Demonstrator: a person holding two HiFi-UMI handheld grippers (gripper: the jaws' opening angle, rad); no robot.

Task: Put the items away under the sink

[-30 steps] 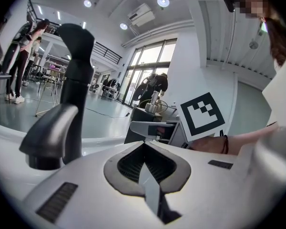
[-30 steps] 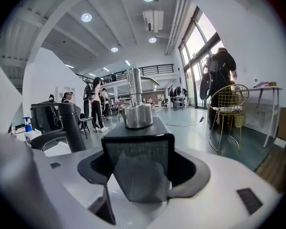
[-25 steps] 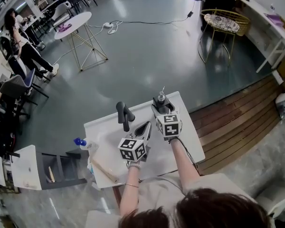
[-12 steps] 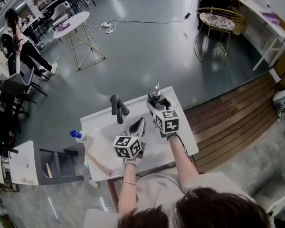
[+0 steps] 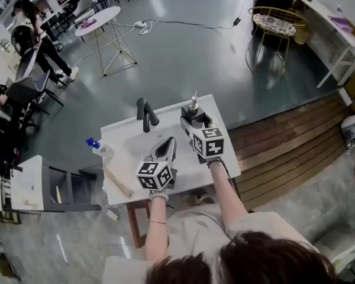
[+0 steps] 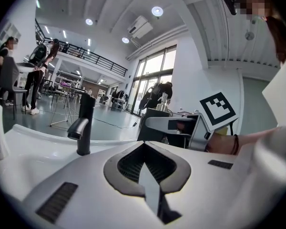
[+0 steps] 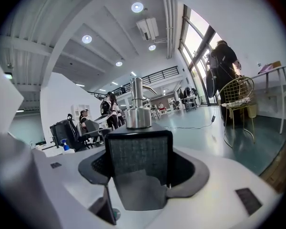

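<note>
Over the white sink counter in the head view, the right gripper clamps a dark soap dispenser near the back right corner, right of the black faucet, with both forearms extended. In the left gripper view, the left gripper has its jaws together and empty, with the faucet ahead. In the right gripper view, wide-set jaws press the dispenser's square body.

We see dark hair at the lower edge and a light beige shirt with short sleeves. A thin bracelet goes around the left wrist, and a dark band around the right one. A black cable runs along the right forearm. The left gripper and the right gripper have white shells and dark grey ribbed pads. Each carries a cube with black-and-white square markers.
</note>
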